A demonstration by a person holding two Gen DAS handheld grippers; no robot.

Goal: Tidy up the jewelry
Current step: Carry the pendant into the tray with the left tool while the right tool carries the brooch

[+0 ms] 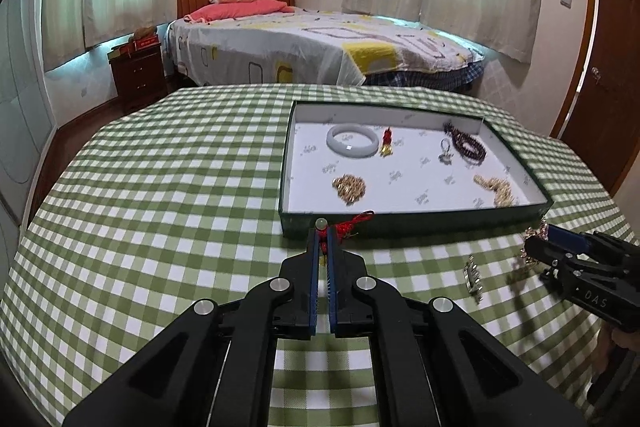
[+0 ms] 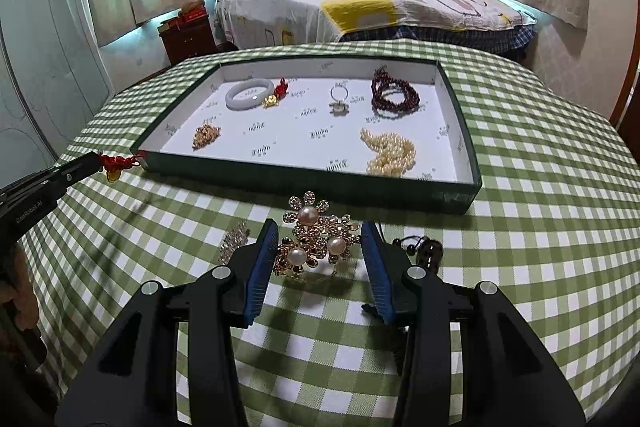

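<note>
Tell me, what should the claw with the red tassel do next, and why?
Probably carry it forward over the tray's near wall and release. The left claw is shut on the red knotted charm, held just short of the tray, and bare floor lies beyond the gold chain.

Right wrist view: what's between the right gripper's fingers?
The gold pearl-flower brooch sits between the right gripper's blue fingers, which don't visibly touch it, in the right wrist view.

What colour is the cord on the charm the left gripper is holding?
Red; the knotted cord shows best in the right wrist view, pinched in the left gripper.
</note>
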